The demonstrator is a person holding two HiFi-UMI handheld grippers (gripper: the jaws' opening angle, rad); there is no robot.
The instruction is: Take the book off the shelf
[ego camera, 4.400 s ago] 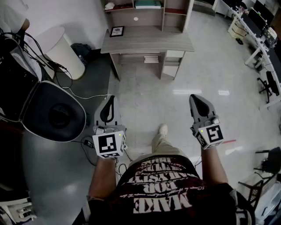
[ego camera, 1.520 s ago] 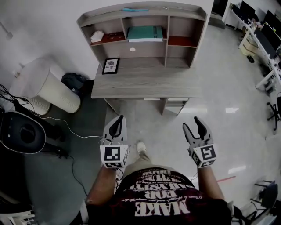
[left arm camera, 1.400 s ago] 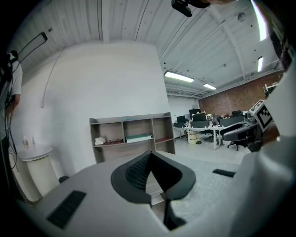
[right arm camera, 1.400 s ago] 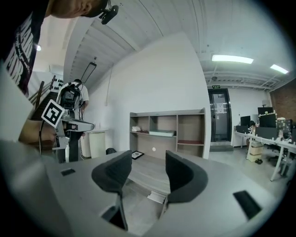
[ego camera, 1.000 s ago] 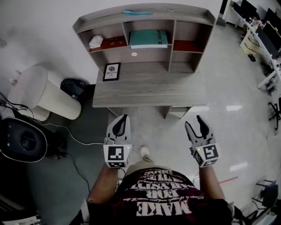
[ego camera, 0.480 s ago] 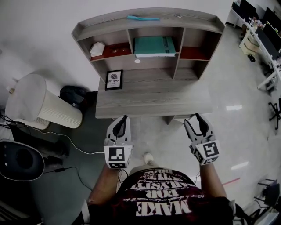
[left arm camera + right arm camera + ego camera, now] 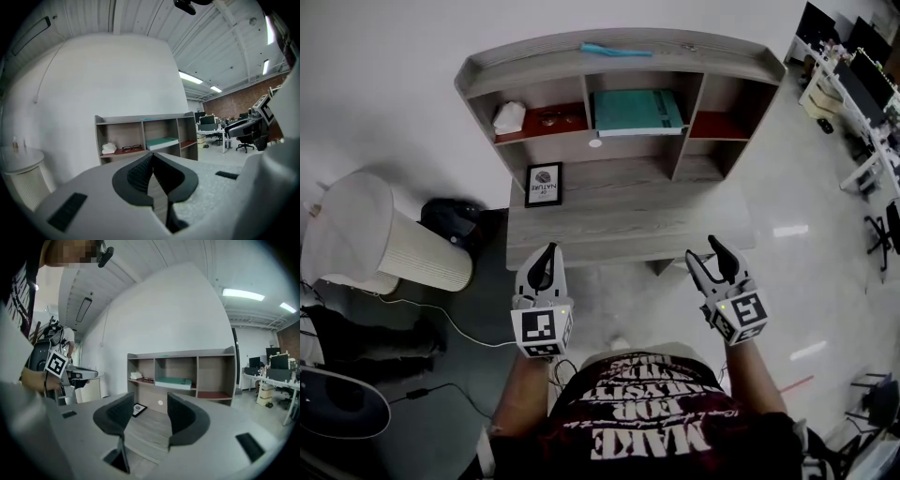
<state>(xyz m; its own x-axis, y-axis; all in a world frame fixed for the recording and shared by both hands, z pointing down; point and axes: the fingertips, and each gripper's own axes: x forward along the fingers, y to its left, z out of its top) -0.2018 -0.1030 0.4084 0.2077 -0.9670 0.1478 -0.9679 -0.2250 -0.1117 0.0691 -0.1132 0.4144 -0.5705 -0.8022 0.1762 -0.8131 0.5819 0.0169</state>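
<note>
Both units advanced w/ the person toward the bench (image 7: 619, 216). In the earliest frame the furniture sat far off across open floor. At this moment the left hand-held gripper (image 7: 547, 251) and right hand-held gripper (image 7: 701, 251) were at its near edge. Bench and shelf (image 7: 487, 67) consequently filled far more of the head view than before. Left hand-held gripper: jaws together, nothing between them, same as in prior frames. Right hand-held gripper: jaws apart and empty, as in the last few frames. The book (image 7: 637, 111), teal, lay flat in the middle compartment of the shelf, untouched and well apart from both units. Assessment: approach phase approx. complete, grasp not yet begun. The open right unit appeared the likelier one to reach in over the bench. A picture frame (image 7: 544, 184) stood on the bench to the left of the probable reach path, so no obstruction was expected.
</note>
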